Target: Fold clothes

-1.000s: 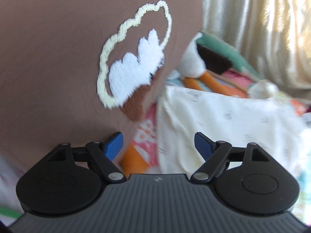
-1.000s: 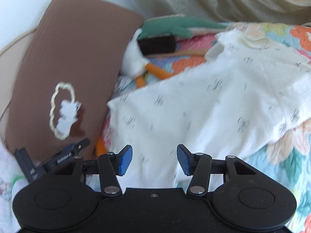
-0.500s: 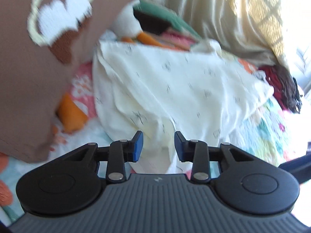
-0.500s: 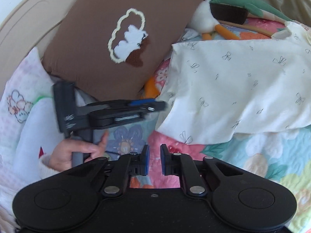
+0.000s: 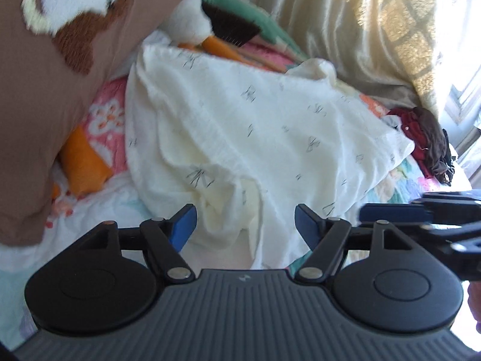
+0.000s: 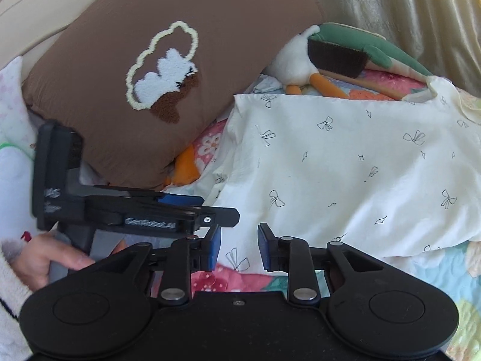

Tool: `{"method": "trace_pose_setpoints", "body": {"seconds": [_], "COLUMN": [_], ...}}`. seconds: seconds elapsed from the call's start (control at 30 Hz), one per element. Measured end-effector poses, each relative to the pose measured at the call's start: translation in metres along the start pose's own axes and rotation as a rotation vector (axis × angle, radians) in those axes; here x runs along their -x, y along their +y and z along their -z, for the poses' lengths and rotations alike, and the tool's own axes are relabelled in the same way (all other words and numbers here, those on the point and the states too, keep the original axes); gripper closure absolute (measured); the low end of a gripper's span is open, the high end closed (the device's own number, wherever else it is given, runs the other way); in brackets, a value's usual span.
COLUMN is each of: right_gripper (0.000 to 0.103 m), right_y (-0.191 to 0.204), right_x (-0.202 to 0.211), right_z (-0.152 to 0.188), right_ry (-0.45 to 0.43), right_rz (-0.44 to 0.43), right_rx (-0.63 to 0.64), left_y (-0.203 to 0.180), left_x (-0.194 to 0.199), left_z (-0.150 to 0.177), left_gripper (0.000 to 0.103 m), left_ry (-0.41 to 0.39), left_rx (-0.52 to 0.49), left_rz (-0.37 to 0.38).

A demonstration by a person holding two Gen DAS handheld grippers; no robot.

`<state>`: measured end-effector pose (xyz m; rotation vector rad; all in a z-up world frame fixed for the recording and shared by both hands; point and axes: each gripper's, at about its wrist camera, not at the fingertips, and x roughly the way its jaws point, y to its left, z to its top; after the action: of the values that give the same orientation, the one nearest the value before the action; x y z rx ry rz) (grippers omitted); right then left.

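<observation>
A cream garment (image 5: 270, 126) printed with small bows lies spread on a floral quilt (image 6: 436, 273). My left gripper (image 5: 245, 225) hovers over the garment's near rumpled corner, its jaws opening. Folds of cloth sit between the blue pads (image 5: 183, 224), and no pad presses on them. My right gripper (image 6: 239, 248) is at the garment's (image 6: 345, 165) near hem, jaws opening, with the hem's edge showing in the gap untouched. In the right wrist view the left gripper (image 6: 180, 207) sits close on the left, held by a hand (image 6: 54, 258). The right gripper (image 5: 421, 213) reaches in from the right edge of the left wrist view.
A brown pillow (image 6: 168, 75) with a stitched cloud leans at the left. A plush duck (image 6: 324, 60) lies behind the garment. Gold curtains (image 5: 360, 30) hang at the back. A dark red heap of clothes (image 5: 427, 138) sits at the far right.
The left view swung off the brown pillow and down onto the garment's corner. The right gripper slid toward the near hem beside the left one. Both jaws narrowed, then widened again.
</observation>
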<state>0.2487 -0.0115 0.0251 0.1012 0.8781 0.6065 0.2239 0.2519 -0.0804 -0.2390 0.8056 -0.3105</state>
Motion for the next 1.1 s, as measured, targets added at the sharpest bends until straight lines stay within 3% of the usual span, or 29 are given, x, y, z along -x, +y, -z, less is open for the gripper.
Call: {"method": "trace_pose_setpoints", "body": {"seconds": [0.03,0.07,0.13,0.27,0.4,0.43,0.47,0.53,0.57,0.67,0.73,0.83,0.9,0.97,1.03,1.1], "right_gripper": [0.072,0.072,0.070,0.068,0.068,0.067,0.067,0.065,0.065,0.065,0.065,0.063,0.062,0.062,0.060,0.059], "right_y": [-0.004,-0.007,-0.016,-0.029,-0.037,-0.039,-0.041,-0.049,-0.053,-0.064,-0.072,-0.085,-0.093,-0.101,-0.107,-0.114], "right_x": [-0.003,-0.006,-0.010,-0.008,-0.002,-0.002,-0.003,-0.007,-0.009,-0.013,-0.012,-0.006,-0.002,0.003,0.007,0.009], "right_z": [-0.001,-0.002,-0.003,-0.001,0.005,0.007,0.008,0.010,0.011,0.016,0.019,0.024,0.028,0.031,0.034,0.036], "right_ry": [0.001,0.001,0.002,-0.007,0.001,0.008,0.014,0.030,0.037,0.040,0.037,0.039,0.038,0.032,0.028,0.023], "right_rz": [0.004,0.009,0.020,0.029,0.046,0.051,0.058,0.071,0.077,0.091,0.100,0.119,0.136,0.152,0.161,0.168], "right_rx": [-0.011,-0.024,-0.058,-0.099,-0.103,-0.101,-0.102,-0.113,-0.125,-0.172,-0.201,-0.244,-0.263,-0.282,-0.301,-0.318], "left_y": [-0.006,-0.012,-0.018,-0.004,0.023,0.029,0.032,0.029,0.031,0.042,0.039,0.040,0.039,0.038,0.037,0.034], "left_x": [0.002,0.002,-0.002,0.024,0.046,0.042,0.036,0.014,0.004,0.008,0.017,0.017,0.013,0.005,-0.007,-0.022], "left_z": [0.001,0.002,0.005,0.004,0.007,0.010,0.012,0.019,0.024,0.025,0.021,0.021,0.020,0.020,0.019,0.016], "left_gripper": [0.039,0.067,0.102,0.102,0.102,0.102,0.102,0.102,0.102,0.102,0.102,0.099,0.083,0.030,0.021,0.036], "left_ry": [-0.017,-0.017,0.027,-0.012,-0.071,-0.048,-0.009,0.112,0.161,0.155,0.095,0.094,0.116,0.133,0.131,0.144], "left_rx": [-0.046,-0.096,-0.137,-0.007,0.209,0.246,0.253,0.163,0.153,0.248,0.226,0.240,0.254,0.262,0.283,0.278], "left_rz": [-0.014,-0.034,-0.074,0.039,0.235,0.229,0.162,-0.112,-0.177,-0.112,-0.125,-0.085,-0.066,-0.061,-0.066,-0.079]}}
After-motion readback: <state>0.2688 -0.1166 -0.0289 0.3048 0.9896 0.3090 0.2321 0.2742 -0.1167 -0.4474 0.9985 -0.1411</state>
